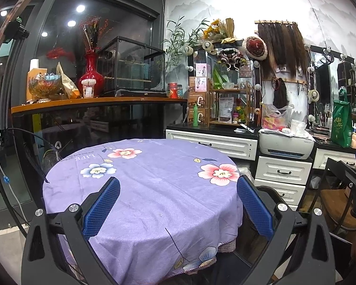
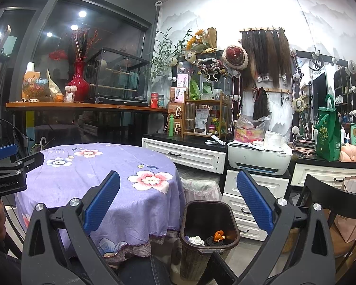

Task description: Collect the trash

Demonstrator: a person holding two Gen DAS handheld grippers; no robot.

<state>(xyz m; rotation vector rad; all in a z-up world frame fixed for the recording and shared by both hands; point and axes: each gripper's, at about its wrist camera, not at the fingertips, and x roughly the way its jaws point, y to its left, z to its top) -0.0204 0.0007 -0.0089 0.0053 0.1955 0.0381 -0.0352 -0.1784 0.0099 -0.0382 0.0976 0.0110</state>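
A dark brown trash bin (image 2: 208, 223) stands on the floor right of the round table, below and between my right gripper's (image 2: 178, 190) open, empty blue fingers. Inside it lie a crumpled white paper (image 2: 195, 239), an orange scrap (image 2: 218, 235) and a dark round item. My left gripper (image 1: 178, 196) is open and empty above the round table with a purple floral cloth (image 1: 154, 190). The left gripper also shows at the left edge of the right wrist view (image 2: 9, 166). No trash shows on the cloth.
White drawer cabinets (image 2: 185, 156) with a printer (image 2: 258, 160) stand behind the table. A dark chair (image 2: 339, 197) with a paper bag is at the right. A shelf with a red vase (image 1: 90, 76) and a glass cage is at the back left.
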